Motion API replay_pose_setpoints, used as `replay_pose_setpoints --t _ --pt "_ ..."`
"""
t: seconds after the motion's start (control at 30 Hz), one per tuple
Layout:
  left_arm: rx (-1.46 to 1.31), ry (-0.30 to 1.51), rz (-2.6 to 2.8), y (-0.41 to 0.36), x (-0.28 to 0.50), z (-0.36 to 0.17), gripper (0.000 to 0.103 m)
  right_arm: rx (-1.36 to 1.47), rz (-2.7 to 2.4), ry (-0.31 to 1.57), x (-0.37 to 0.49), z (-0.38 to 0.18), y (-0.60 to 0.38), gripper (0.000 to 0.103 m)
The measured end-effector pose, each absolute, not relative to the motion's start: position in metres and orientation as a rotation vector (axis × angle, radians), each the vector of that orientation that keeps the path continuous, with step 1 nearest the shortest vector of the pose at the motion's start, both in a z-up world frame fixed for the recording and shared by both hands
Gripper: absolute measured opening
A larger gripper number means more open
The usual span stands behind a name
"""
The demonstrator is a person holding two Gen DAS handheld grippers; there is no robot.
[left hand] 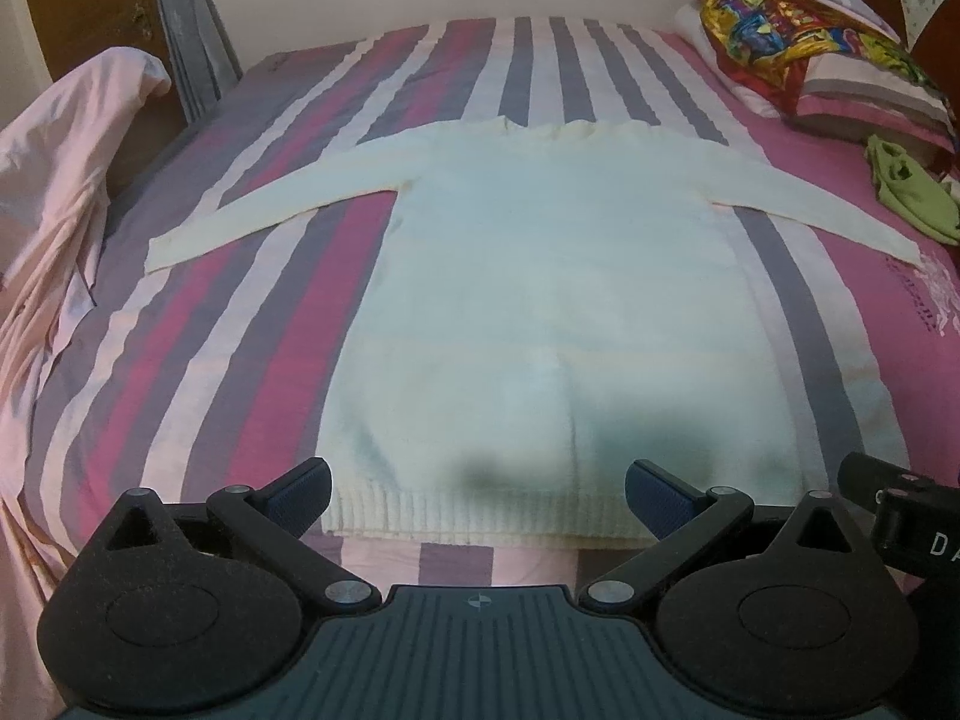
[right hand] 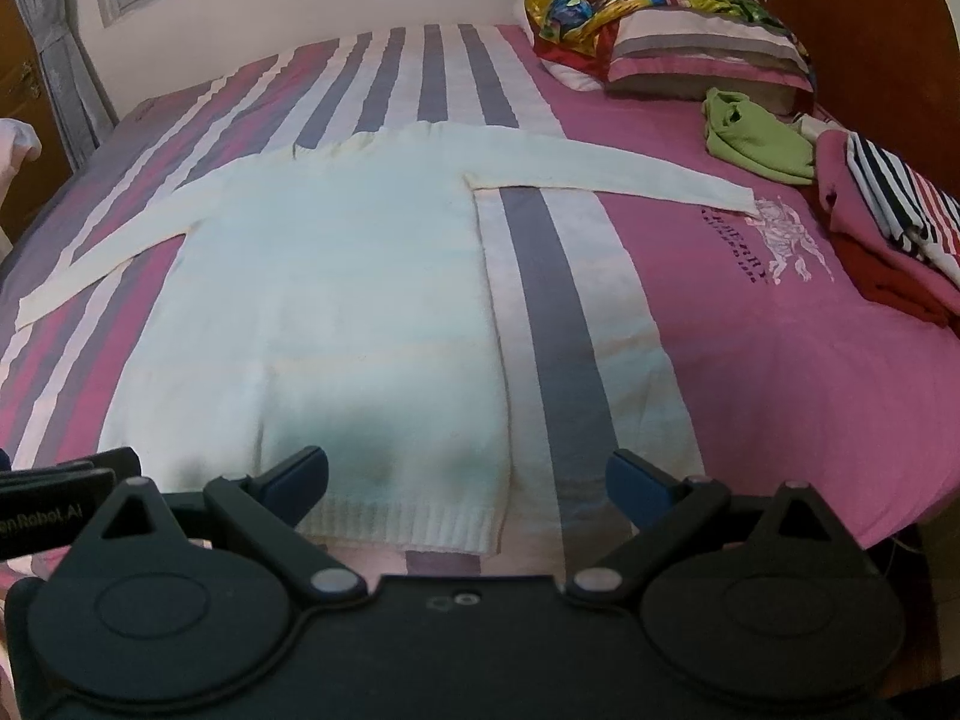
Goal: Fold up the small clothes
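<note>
Both tools [left hand: 478, 495] [right hand: 467, 489] agape over flat, seemingly cream sweater [left hand: 540, 300].

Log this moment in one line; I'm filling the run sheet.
stage: pre-fold | white sweater: flat, sleeves spread | left gripper: open | right gripper: open, empty

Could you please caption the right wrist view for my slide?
Open right gripper poised at the ribbed hem of a cream knit sweater spread flat, sleeves out, on a pink striped bedspread.
</note>
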State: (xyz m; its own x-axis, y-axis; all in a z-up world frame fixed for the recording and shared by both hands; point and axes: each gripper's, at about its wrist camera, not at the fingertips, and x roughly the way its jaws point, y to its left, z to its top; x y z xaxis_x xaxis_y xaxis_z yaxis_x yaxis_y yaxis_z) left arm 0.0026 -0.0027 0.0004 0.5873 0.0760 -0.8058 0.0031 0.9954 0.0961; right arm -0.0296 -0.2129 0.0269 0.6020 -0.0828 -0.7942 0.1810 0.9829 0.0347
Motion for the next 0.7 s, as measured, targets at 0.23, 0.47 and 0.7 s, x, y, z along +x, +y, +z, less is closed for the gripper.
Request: replay_pose_setpoints --t 0.23,0.47,0.7 --pt "0.088 0.947 0.039 -0.0014 0.0032 -0.0007 0.103 0.115 -0.152 0.913 -0.0292 0.0265 -0.2126 0.099" --pt "0.081 0.951 0.042 0.0008 0.0049 -0.0036 0.103 0.117 -0.151 0.913 -0.0291 0.0262 -0.2126 0.099" --pt "0.083 0.954 0.038 0.0006 0.0054 -0.0053 0.103 0.118 -0.150 0.914 -0.0281 0.0251 -0.2113 0.099"
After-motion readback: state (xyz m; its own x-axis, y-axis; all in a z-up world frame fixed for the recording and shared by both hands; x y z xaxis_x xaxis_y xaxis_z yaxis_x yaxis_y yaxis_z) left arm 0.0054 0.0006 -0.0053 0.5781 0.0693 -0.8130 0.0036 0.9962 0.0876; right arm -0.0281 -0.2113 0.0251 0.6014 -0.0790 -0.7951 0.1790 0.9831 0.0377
